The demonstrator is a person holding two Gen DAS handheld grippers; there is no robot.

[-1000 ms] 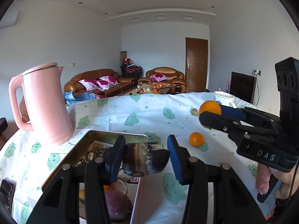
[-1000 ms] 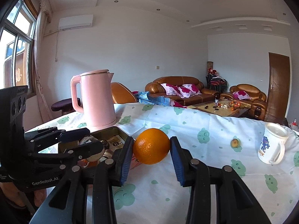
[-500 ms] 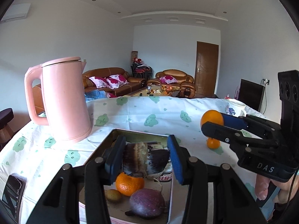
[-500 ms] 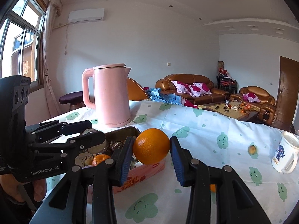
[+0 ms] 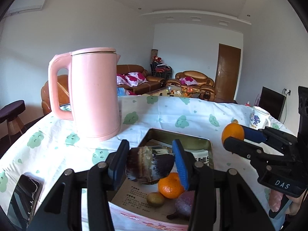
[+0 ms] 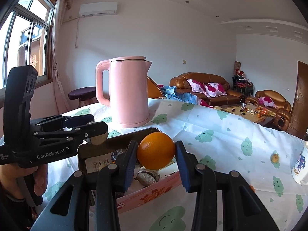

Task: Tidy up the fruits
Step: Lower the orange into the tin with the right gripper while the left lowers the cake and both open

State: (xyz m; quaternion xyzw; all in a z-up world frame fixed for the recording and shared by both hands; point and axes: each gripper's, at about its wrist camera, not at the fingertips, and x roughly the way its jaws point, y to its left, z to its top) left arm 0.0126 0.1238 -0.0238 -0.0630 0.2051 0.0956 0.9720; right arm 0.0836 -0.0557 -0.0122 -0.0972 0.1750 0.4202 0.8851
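- Orange (image 6: 156,150) clamped between the right gripper (image 6: 156,154) pads, held in the air just above the near corner of the tin (image 6: 82,152).
- Left gripper (image 5: 149,162) clenched on a dark, cut-open fruit (image 5: 148,165) (type unclear, pale flesh on one face), hanging over the tin's middle.
- Tin already holds a mandarin (image 5: 169,185), a small brown fruit (image 5: 155,199) and a purple one (image 5: 184,202); they crowd the near end, paper liner bare further back.
- Step in hand, as I read it: drop both loads into the tin.
- To do it well:
  - carry the orange inward past the rim before lowering, or it may roll onto the cloth (image 6: 221,134)
  - lower until it nearly touches the liner, then open slowly (round, will roll)
  - set the dark fruit on bare liner, not on the pile
  - release one at a time; the two grippers are close
- Kettle (image 5: 94,96) stands just behind the tin; keep clear.
- Leftovers: one small fruit (image 6: 274,157) on the cloth near the mug (image 6: 300,165).
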